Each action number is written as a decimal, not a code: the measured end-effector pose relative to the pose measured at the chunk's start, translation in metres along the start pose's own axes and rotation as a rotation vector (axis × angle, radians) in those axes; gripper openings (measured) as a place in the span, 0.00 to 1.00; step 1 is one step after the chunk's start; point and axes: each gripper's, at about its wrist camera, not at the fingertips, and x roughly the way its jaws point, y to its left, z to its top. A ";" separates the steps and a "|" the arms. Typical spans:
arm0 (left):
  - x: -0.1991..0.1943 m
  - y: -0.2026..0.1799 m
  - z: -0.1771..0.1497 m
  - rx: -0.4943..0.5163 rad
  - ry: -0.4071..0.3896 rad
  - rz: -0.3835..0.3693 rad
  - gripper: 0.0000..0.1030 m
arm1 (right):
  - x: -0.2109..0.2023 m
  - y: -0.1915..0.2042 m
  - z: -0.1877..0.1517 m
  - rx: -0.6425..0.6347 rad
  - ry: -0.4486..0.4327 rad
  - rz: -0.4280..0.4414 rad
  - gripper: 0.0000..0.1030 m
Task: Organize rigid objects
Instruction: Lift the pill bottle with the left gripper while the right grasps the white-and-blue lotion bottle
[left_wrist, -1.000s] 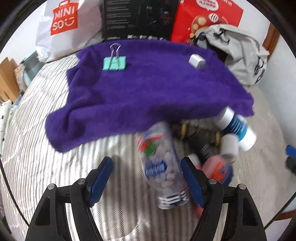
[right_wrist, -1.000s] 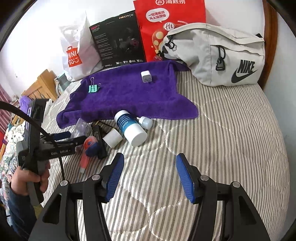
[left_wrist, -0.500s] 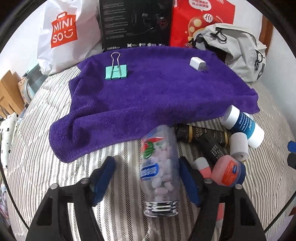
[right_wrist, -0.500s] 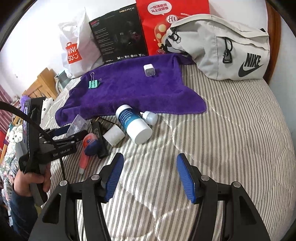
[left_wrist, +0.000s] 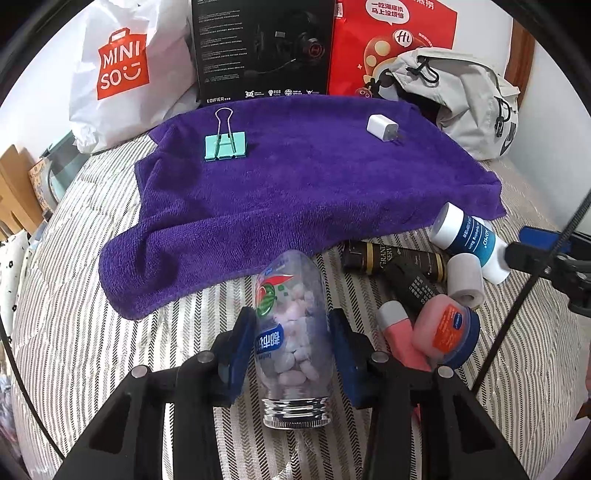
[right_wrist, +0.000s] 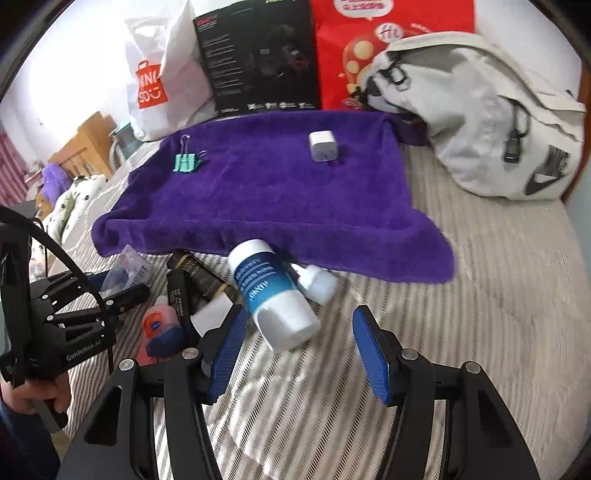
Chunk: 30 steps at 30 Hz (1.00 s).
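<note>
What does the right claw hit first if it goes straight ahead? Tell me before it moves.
The right claw is open and points at the blue-and-white bottle, which lies on its side partly between the pads, so it likely meets that first. Beyond it lies the purple towel. Depth is unclear.

The middle of the purple towel lies bare between the binder clip and the charger. Right of the clear jar, crowded bottles block passage, seemingly touching. Striped bedding rightward stays open.
</note>
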 end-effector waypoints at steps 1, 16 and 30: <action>0.000 -0.001 0.000 0.004 0.001 0.004 0.38 | 0.003 0.002 0.001 -0.007 0.002 0.002 0.58; 0.000 0.002 0.000 0.007 0.000 -0.011 0.39 | 0.017 0.003 -0.015 0.005 0.070 0.020 0.38; -0.001 0.001 0.000 0.006 -0.003 -0.013 0.39 | 0.020 0.003 -0.018 -0.022 0.088 -0.028 0.41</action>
